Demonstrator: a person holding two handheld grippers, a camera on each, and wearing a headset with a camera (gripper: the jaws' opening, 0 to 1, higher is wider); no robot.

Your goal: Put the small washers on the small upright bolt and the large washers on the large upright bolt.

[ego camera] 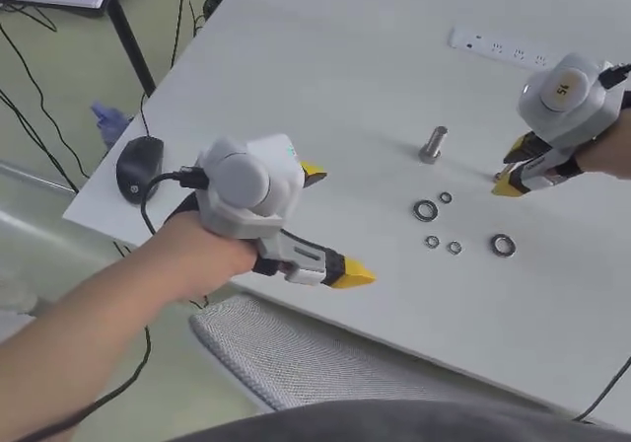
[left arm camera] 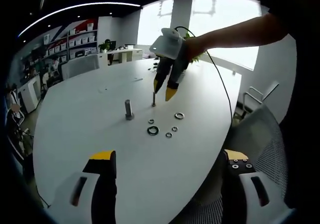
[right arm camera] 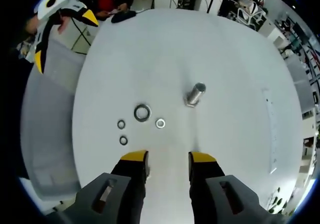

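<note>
A: Where do the washers lie?
B: Two large washers point(ego camera: 425, 210) and three small washers point(ego camera: 446, 197) lie flat on the table point(ego camera: 325, 77), near the large bolt point(ego camera: 432, 144).
A: And the grippers?
B: The left gripper point(ego camera: 333, 223) has its jaws wide apart and empty. The right gripper point(ego camera: 511, 169) has its jaws parted just above the small bolt point(left arm camera: 153, 101).

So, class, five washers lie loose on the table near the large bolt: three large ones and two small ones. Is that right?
Not quite. The count of five holds, but the sizes are swapped: two large washers and three small washers lie loose on the table near the large bolt. The head view shows this.
</note>
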